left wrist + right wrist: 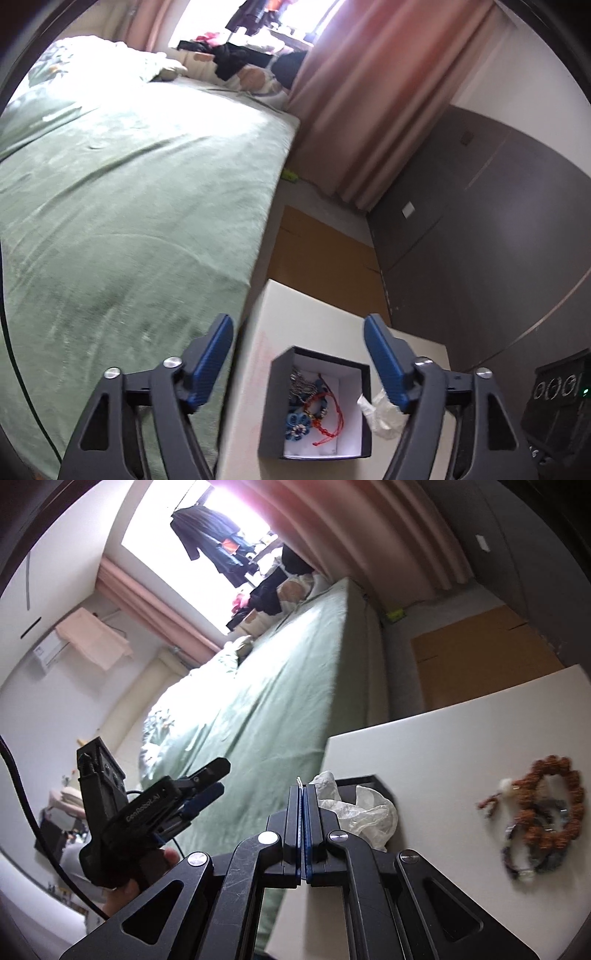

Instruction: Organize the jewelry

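Observation:
A small black box with a white inside sits on a white table. It holds a red cord bracelet, a blue flower piece and a silver chain. My left gripper is open and empty above the box. My right gripper is shut; a thin white bit pokes from its tips, what it is I cannot tell. A brown bead bracelet and darker bracelets lie on the table to its right. The left gripper also shows in the right wrist view.
Crumpled clear plastic lies beside the box, also in the right wrist view. A green-covered bed borders the table on the left. Cardboard lies on the floor beyond. Grey cabinets and pink curtains stand at right.

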Action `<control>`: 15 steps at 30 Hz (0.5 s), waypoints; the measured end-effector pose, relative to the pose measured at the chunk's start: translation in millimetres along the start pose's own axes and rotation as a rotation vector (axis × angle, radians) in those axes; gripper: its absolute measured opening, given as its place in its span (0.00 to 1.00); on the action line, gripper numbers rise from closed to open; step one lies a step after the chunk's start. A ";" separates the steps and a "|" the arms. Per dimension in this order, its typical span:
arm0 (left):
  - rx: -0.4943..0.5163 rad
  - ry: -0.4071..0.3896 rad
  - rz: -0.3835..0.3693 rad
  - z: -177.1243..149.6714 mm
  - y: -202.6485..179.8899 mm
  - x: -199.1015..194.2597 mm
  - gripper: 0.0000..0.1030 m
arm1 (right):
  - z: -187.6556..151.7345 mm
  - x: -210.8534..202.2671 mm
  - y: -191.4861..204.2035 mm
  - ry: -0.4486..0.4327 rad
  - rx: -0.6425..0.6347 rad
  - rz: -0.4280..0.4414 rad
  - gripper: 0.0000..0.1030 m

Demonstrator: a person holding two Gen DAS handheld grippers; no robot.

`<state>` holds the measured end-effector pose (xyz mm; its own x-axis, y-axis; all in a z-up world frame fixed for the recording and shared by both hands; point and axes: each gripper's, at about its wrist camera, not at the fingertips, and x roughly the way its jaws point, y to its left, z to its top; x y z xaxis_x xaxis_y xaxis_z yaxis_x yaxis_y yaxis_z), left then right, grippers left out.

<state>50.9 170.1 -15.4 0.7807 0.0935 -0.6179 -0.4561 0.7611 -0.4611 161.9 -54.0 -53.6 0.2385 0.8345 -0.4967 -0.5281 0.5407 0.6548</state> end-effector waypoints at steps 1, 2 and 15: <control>-0.008 -0.008 0.003 1.9 3.2 -2.7 0.77 | -0.5 5.4 1.8 0.006 0.000 0.002 0.03; -0.017 -0.014 0.002 3.3 6.0 -4.9 0.78 | -1.0 10.6 3.2 0.011 0.002 0.009 0.03; -0.023 -0.005 -0.010 6.1 11.5 -5.6 0.82 | -4.8 55.3 -6.2 0.063 0.051 -0.045 0.48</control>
<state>44.0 182.3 -13.4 0.7871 0.0890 -0.6104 -0.4581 0.7470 -0.4818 174.4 -11.6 -87.9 0.2082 0.8016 -0.5604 -0.4749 0.5838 0.6585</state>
